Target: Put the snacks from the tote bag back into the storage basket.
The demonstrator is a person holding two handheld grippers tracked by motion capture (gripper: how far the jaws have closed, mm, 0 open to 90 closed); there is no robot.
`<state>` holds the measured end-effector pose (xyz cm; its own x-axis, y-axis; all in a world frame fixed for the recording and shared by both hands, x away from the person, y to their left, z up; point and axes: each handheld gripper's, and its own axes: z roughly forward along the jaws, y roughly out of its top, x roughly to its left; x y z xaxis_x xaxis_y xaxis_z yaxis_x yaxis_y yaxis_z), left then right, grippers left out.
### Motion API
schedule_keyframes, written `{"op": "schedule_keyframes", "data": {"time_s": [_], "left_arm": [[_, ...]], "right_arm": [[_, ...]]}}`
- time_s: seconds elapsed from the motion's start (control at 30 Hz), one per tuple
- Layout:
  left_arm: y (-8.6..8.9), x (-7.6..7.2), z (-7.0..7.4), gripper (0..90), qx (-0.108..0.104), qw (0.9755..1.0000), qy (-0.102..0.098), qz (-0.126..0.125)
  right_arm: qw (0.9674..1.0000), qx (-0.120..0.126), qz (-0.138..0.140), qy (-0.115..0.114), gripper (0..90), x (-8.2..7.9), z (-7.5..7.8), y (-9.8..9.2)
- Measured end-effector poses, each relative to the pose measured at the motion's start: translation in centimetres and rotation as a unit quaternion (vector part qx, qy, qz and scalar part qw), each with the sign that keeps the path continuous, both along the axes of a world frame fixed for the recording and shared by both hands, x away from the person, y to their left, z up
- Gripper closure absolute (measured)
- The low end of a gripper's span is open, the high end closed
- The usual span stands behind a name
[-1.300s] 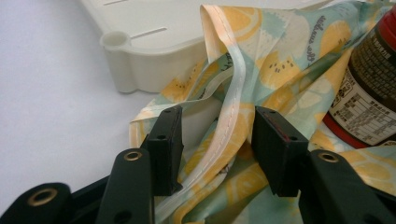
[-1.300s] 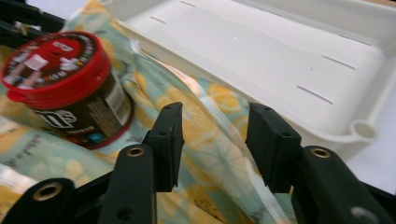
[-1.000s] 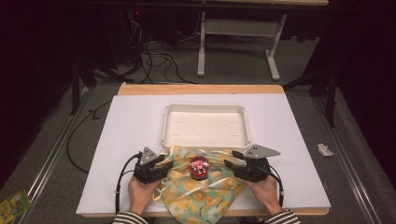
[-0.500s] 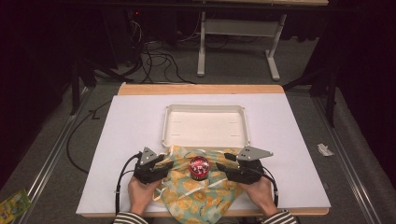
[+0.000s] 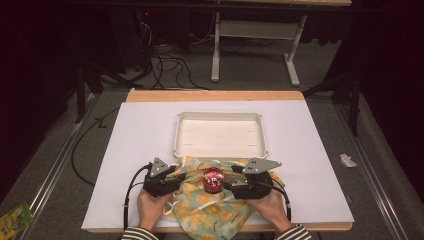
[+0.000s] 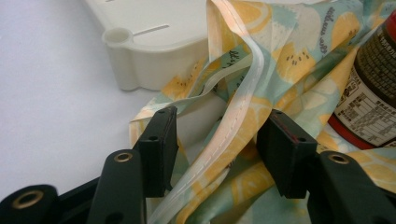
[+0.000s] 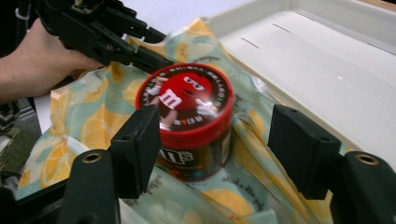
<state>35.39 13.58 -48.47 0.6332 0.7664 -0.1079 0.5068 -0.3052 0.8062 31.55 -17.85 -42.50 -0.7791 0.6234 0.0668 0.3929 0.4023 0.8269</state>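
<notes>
A red-lidded candy jar [image 5: 212, 179] [image 7: 191, 116] stands upright on a yellow lemon-print cloth bag [image 5: 205, 200] at the table's near edge. My left gripper [image 5: 172, 181] [image 6: 217, 140] is open at the bag's left side, with a folded hem and white drawstring [image 6: 233, 126] running between its jaws. My right gripper [image 5: 229, 186] [image 7: 215, 144] is open, its jaws standing on either side of the jar without touching it. The jar's label side [image 6: 369, 93] shows at the right of the left gripper view.
A shallow white tray [image 5: 220, 116] [image 7: 327, 56] [image 6: 140, 51] sits just beyond the bag, touching its far edge. White table cover [image 5: 135, 135] spreads around it. Cables and table legs lie on the floor beyond.
My right gripper has moved left toward the jar, so its jaws now flank it. The left gripper stays at the bag's left edge.
</notes>
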Motion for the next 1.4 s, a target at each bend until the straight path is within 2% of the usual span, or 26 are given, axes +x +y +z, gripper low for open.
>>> {"op": "schedule_keyframes", "data": {"time_s": [0.4, 0.63, 0.9, 1.0, 1.4], "left_arm": [[0.0, 0.0, 0.0, 47.9, -0.001, 1.0, -0.002, 0.002], [-0.1, 0.0, 0.0, 47.8, 0.001, 1.0, -0.003, 0.002], [-0.1, -0.1, 0.0, 47.7, 0.0, 1.0, -0.003, 0.002], [-0.1, -0.1, 0.0, 47.6, 0.002, 1.0, -0.007, 0.002], [-0.1, -0.1, 0.0, 47.4, 0.004, 1.0, -0.006, 0.002]], "right_arm": [[0.9994, -0.014, 0.032, 0.007, 24.7, 0.7, -0.3, 2.1], [0.9983, -0.037, 0.044, 0.012, 21.3, 1.1, -0.7, 3.5], [0.9969, -0.06, 0.044, 0.024, 20.7, 1.7, -1.6, 4.4], [0.9967, -0.066, 0.037, 0.03, 24.9, 1.8, -2.0, 4.5], [0.9961, -0.083, 0.032, 0.003, 25.8, 0.9, -1.7, 4.5]]}}
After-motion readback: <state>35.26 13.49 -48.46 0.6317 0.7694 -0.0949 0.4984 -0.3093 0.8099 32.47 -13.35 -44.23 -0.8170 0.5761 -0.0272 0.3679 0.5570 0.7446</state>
